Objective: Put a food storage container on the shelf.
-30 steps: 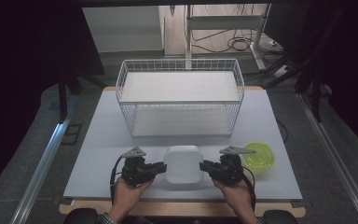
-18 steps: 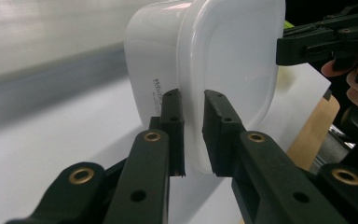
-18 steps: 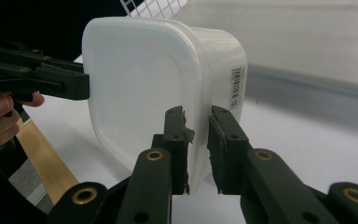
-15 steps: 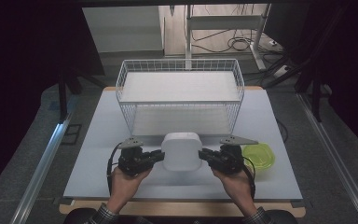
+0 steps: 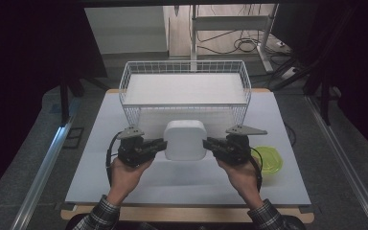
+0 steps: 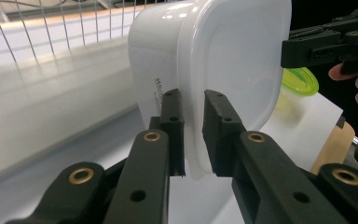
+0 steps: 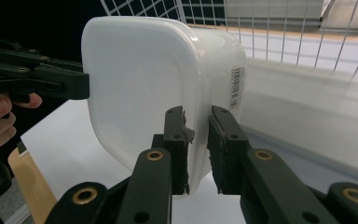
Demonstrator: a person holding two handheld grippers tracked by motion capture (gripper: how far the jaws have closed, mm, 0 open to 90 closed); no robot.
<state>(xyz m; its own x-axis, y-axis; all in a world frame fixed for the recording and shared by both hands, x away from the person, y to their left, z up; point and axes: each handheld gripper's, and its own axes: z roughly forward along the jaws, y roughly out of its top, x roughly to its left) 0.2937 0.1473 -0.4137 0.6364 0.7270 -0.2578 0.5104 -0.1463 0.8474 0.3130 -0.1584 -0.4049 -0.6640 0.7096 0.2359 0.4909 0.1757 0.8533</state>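
White container (image 5: 185,140) is hanging above the table (image 5: 100,158), just in front of the wire basket (image 5: 184,88), gripped from both sides. The left gripper (image 5: 159,145) is pinching the container's rim on its left edge, its jaws nearly closed with the thin rim squeezed between the pads (image 6: 175,126). The right gripper (image 5: 210,143) is doing the same on the opposite edge, its jaws narrowed onto the rim. In the right gripper view the container (image 7: 158,93) is standing on edge, a barcode label facing the basket. A yellow-green lidded tub (image 5: 268,159) is sitting on the table just beside the right hand (image 5: 239,175). The left hand (image 5: 124,175) is holding its gripper level.
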